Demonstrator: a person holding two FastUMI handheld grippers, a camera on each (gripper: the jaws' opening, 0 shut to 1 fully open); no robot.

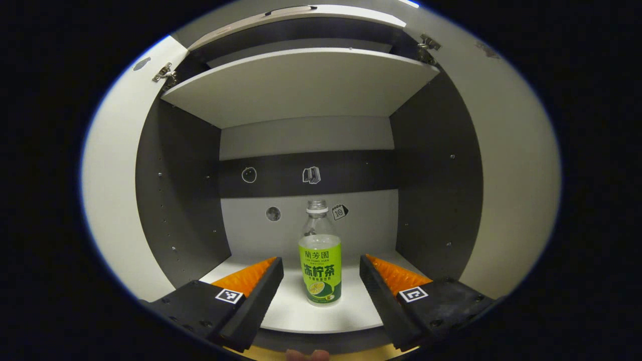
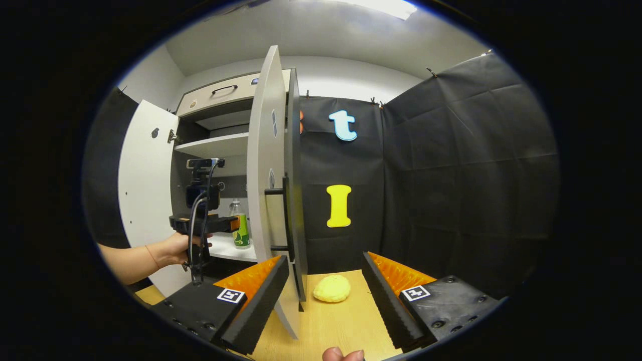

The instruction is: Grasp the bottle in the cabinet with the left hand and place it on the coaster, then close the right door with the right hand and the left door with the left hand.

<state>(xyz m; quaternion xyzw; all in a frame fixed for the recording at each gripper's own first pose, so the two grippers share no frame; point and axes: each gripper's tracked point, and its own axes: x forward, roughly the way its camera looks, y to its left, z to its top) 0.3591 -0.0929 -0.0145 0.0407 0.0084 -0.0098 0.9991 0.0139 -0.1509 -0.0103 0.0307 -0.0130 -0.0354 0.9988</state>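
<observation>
Tabletop [image 2: 346, 326] w/ coaster [image 2: 331, 289]; bottle [image 1: 320, 260] shelved

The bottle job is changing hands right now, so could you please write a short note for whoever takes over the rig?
Left tongs: open, empty, lined up on the bottle, fingers on either side but not touching.
Right tongs: open, empty, held over the wooden table in front of the right door.
Bottle: upright on the cabinet's lower shelf.
Both doors are open; the left door swings wide.
A round yellow pad, probably the coaster, lies on the table.
Done: approach only.
Left: grasp the bottle, set it on the coaster, close the right door, then the left.
</observation>
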